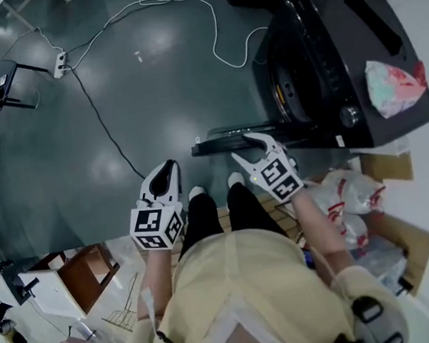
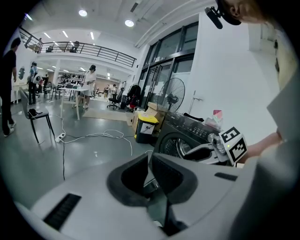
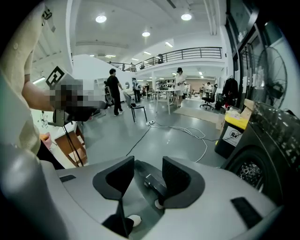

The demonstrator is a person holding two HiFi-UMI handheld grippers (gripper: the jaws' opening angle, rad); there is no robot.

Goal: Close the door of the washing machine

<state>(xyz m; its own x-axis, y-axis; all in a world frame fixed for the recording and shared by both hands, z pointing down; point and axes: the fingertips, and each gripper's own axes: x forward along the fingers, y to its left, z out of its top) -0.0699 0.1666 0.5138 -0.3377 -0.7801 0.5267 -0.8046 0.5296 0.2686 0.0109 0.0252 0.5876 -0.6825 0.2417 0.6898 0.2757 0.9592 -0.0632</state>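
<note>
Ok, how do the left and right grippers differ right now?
The left gripper has its jaws together; the right gripper has its jaws apart. The right gripper is at the open washing machine door; the left gripper hangs over the floor, away from it. Neither grips anything.

Glossy grey floor point(image 1: 150, 82) with a white cable point(image 1: 213, 21), bright ceiling lights point(image 3: 100, 18), railed mezzanine point(image 3: 187, 51), tall windows point(image 2: 164, 70).

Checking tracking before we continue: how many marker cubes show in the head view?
2. One marker cube rides on the left hand-held gripper, over the floor; the other is on the right hand-held gripper, beside the washing machine. None seems hidden.
</note>
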